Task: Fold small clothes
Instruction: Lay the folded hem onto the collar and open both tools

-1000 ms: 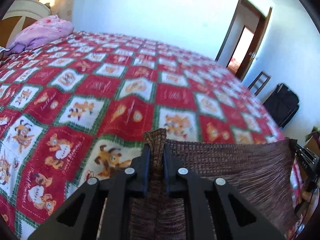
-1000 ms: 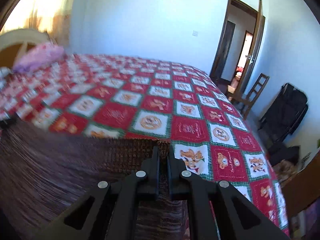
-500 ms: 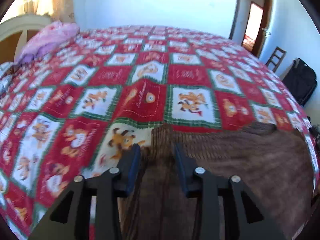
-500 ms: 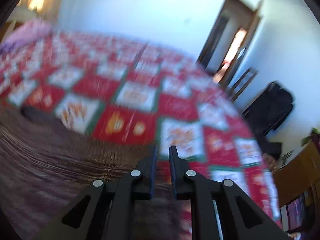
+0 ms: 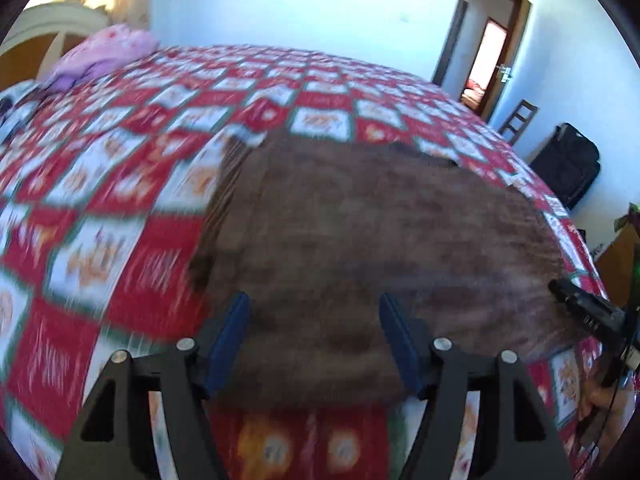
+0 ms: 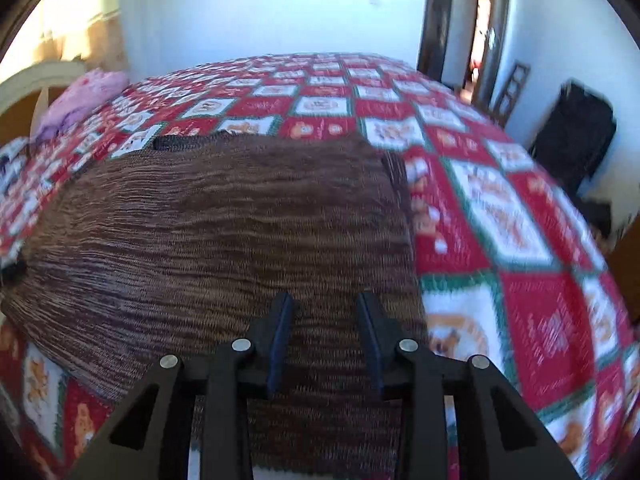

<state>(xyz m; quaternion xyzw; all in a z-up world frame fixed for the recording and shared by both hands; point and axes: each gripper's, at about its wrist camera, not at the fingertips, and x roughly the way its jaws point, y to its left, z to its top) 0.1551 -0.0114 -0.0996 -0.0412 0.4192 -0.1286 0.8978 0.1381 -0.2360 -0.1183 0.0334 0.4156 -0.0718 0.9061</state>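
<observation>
A brown knitted garment [image 5: 360, 240] lies spread flat on the red patchwork bedspread [image 5: 120, 184]. My left gripper [image 5: 314, 312] hovers over the garment's near left part, its jaws wide apart and still opening; the cloth lies under them and no pad presses on it. My right gripper [image 6: 325, 308] is over the garment [image 6: 200, 240] near its right edge, jaws opening with nothing pinched. In the left wrist view the right gripper's tip [image 5: 580, 308] shows at the garment's right side. The left wrist view is blurred.
A pink pillow [image 5: 108, 52] lies by the headboard at the far left. Beyond the bed's right side are an open door [image 5: 492, 60], a wooden chair [image 5: 520, 116] and a black bag [image 5: 568, 164]. The bedspread [image 6: 520, 220] stretches right of the garment.
Both grippers let go of the garment's far corners, opened, and drew back toward the near edge. The garment, held up before, now lies flat on the bed.
</observation>
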